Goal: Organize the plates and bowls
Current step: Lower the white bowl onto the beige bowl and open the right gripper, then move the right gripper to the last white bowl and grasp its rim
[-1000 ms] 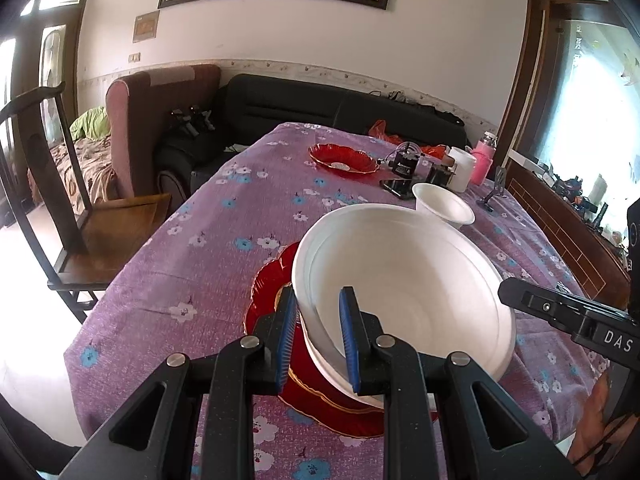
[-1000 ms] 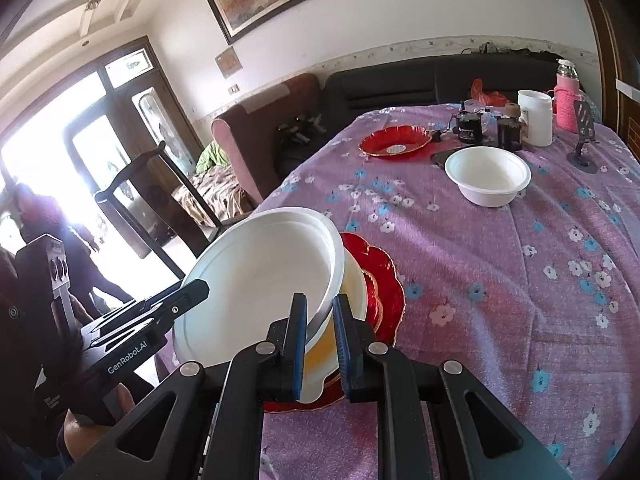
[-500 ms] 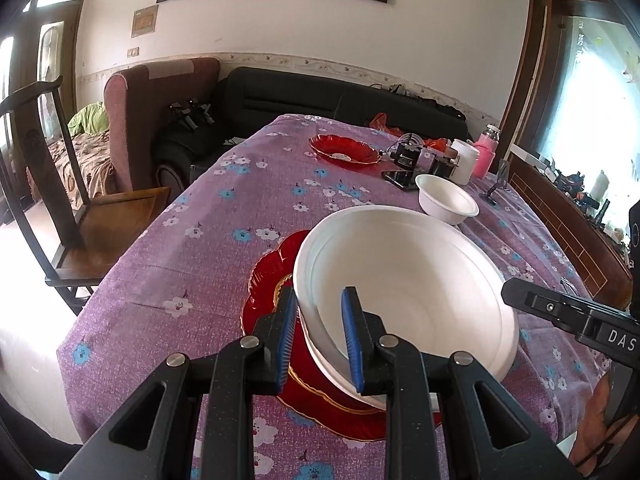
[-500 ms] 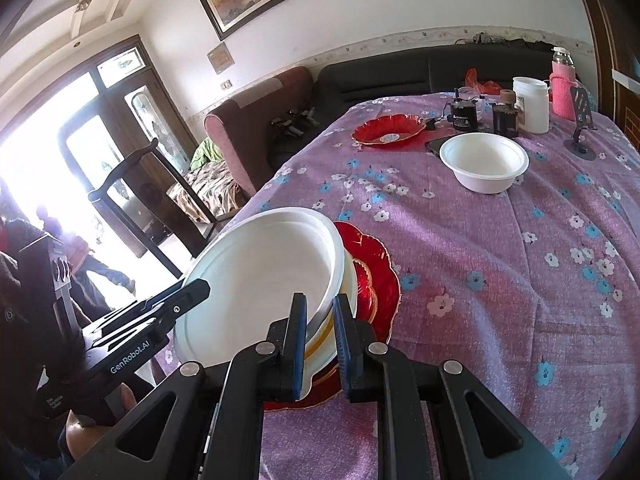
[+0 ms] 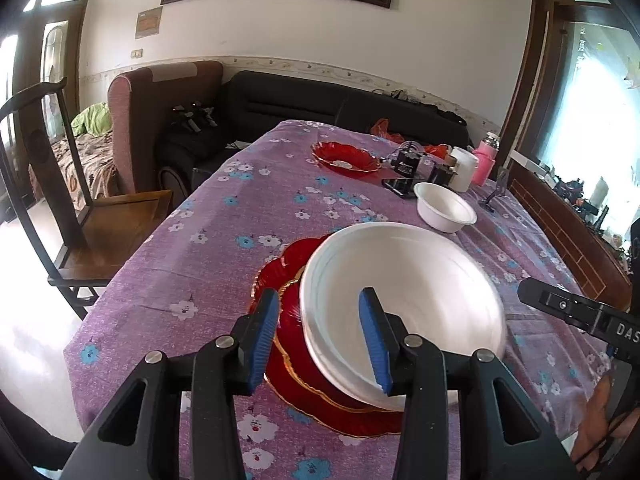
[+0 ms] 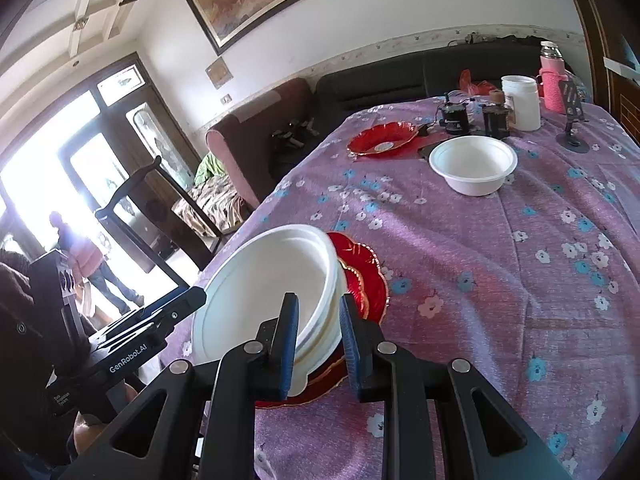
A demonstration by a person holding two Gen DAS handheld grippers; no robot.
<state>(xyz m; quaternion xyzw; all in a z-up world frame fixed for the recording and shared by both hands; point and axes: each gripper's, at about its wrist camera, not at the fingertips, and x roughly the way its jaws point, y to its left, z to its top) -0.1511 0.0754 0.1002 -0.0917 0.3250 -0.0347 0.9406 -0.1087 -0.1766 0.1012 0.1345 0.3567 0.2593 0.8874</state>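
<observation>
White bowl (image 5: 404, 304) sits stacked on red plates (image 5: 288, 280); both tongs, left tongs (image 5: 320, 336) and right tongs (image 6: 318, 344), opening, rim released. Next: withdraw, fetch small bowl (image 6: 474, 164).

Near table edge: large bowl (image 5: 404, 300) on stacked plates (image 5: 288, 280)
Farther back: small bowl (image 5: 446, 208)
Behind it: lone plate (image 5: 346, 157), jars (image 6: 520, 102)
Left of table (image 5: 192, 248): chair (image 5: 96, 224)

My left gripper (image 5: 320, 332) sits low in the centre of its frame, angled downward, jaws opening with the blue pads (image 5: 264, 336) well apart. My right gripper (image 6: 318, 340), also low centre and angled downward, is opening too, its gap narrower.
</observation>
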